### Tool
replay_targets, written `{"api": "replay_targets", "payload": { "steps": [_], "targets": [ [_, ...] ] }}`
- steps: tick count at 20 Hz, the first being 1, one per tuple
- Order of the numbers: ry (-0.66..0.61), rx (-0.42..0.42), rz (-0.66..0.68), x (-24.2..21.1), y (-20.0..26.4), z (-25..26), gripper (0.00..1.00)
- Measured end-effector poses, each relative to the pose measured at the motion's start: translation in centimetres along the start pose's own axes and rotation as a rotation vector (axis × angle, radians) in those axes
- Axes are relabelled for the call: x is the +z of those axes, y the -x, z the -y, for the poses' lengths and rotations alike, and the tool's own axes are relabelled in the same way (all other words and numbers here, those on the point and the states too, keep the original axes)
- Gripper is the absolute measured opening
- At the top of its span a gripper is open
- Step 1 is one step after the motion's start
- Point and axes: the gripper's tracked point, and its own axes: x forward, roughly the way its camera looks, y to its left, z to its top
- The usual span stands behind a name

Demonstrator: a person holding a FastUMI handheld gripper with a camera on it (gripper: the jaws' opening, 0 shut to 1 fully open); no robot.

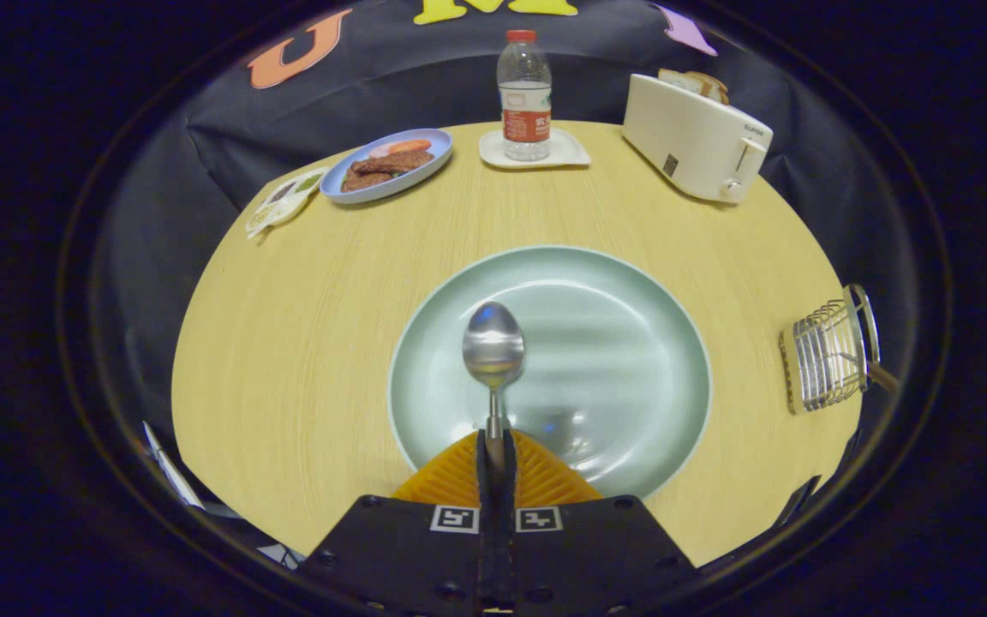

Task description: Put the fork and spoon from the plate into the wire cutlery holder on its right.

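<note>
Holding: gripper (pixel 494 454) has its fingers closed together on the handle of the shiny metal spoon (pixel 493 347) — only a thin slit between them, handle pinched in it.
Spoon: bowl points straight ahead beyond the fingertips, over the pale green round plate (pixel 631 283); can't tell if it's lifted or touching the plate.
Fork: no fork on the plate; something thin sticks out of the wire cutlery holder (pixel 828 360), can't tell if that's it.
Holder: silver wire basket, well off to the right of the plate near the edge of the light wooden round table (pixel 305 317).
Step (judged): spoon gripped, carry to the holder looks next.
Risk: grip is far back on a thin smooth handle — bowl end is heavy, so spoon could pivot or slip during the swing right.
Risk: holder is light and near the edge; a spoon coming in at an angle could catch the wires and tip or shove it.
Background: clear plastic water bottle (pixel 525 94), cream toaster (pixel 699 137), blue plate of food (pixel 386 164) — well apart.
</note>
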Motion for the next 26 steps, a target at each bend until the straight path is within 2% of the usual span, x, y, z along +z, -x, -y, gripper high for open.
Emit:
{"api": "replay_targets", "payload": {
  "steps": [4, 10, 20, 26],
  "targets": [
    [-0.01, 0.031, -0.051, 0.2, 2.9, 1.5, 0.01],
    [0.005, 0.048, -0.023, 1.4, 8.5, 6.1, 0.01],
    [-0.05, 0.014, -0.003, 4.2, 14.6, 19.9, 0.01],
    [-0.116, 0.001, -0.069, 4.1, 15.5, 27.2, 0.01]
  ]
}}
